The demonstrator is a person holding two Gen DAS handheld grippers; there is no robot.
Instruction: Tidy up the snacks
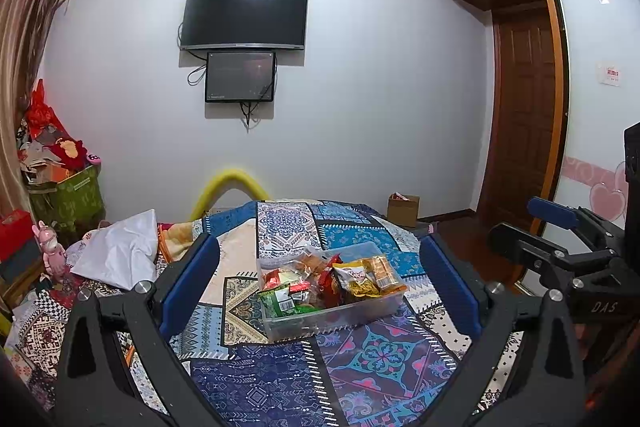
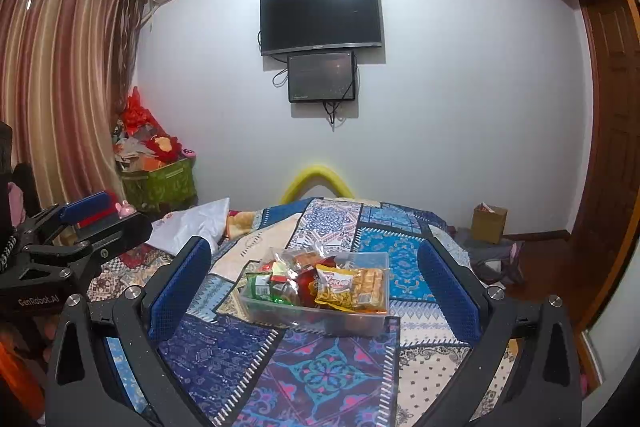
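Observation:
A clear plastic bin point(image 1: 362, 315) sits on the patterned bedspread point(image 1: 280, 379), filled with several snack packets: a yellow packet point(image 1: 360, 281), a green one point(image 1: 280, 301) and red ones. My left gripper point(image 1: 320, 279) is open and empty, held back from the bin, which shows between its blue pads. In the right wrist view the same bin point(image 2: 352, 321) with the yellow packet point(image 2: 336, 291) lies ahead of my right gripper point(image 2: 316, 279), also open and empty. Each gripper shows at the other view's edge: the right one point(image 1: 560, 239), the left one point(image 2: 72, 231).
A white pillow point(image 1: 120, 255) lies left on the bed. A green bag of clutter point(image 1: 68, 199) stands by the curtain. A cardboard box point(image 2: 489, 223) sits on the floor right. A TV point(image 1: 244, 15) hangs on the wall.

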